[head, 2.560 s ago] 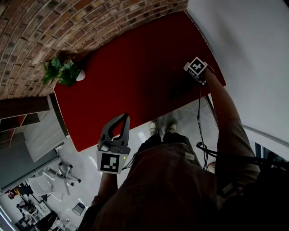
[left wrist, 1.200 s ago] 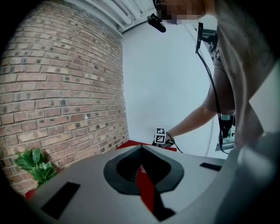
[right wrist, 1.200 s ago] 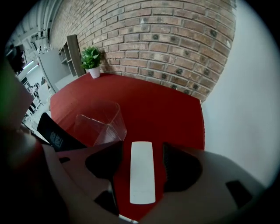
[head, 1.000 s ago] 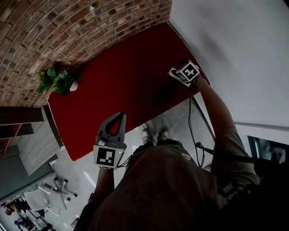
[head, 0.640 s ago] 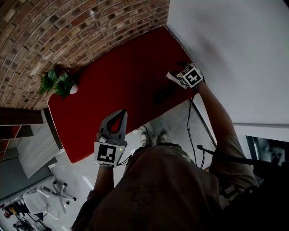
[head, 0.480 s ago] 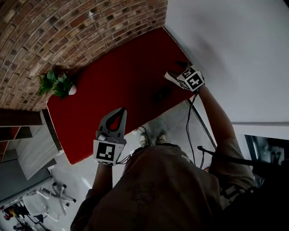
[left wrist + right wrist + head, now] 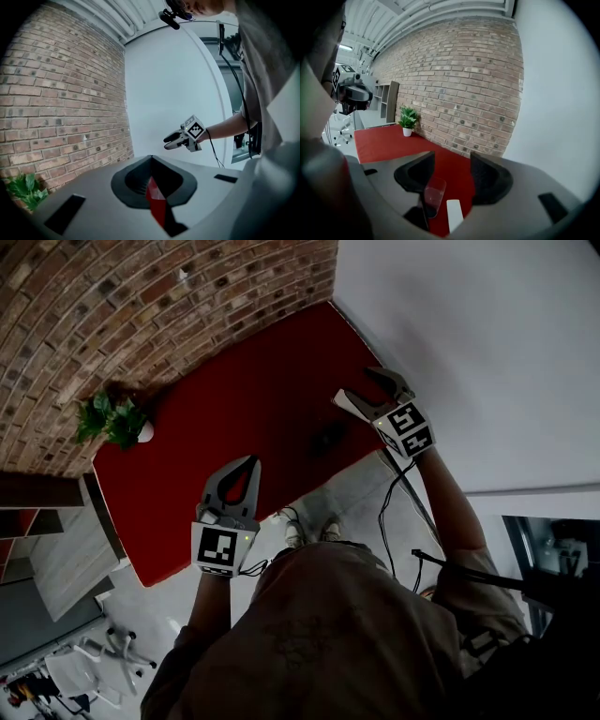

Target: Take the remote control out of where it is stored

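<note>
remote control [image 7: 453, 214], which i take to be the pale flat slab, lies on the red bench [image 7: 384, 140] straight below the gap of the right claw [image 7: 451, 157], not in its grip. that claw's jaws stand spread wide with only air between the pads. they have just been drawing in a little, on nothing. just left of the slab stands a clear holder [image 7: 433, 192], apart from it as far as i can tell, with something dark at its foot that i can't name. in the head view the claw hides the slab, and only a dark smudge [image 7: 328, 437] marks the holder's place near the bench's near edge.

in the pictures from a moment ago the right claw sat low against that corner of the bench. now it hangs clear above it, tipped slightly down. to my eye that reads as a release and a retreat: the remote control looks already out of its store and set down beside it, so the task seems done or nearly so.

the left claw [image 7: 151, 158] is pressed together and empty, held over the bench's near edge, taking no part. further out, a potted plant [image 7: 112, 420] stands at the far end against the brick wall [image 7: 141, 306].
</note>
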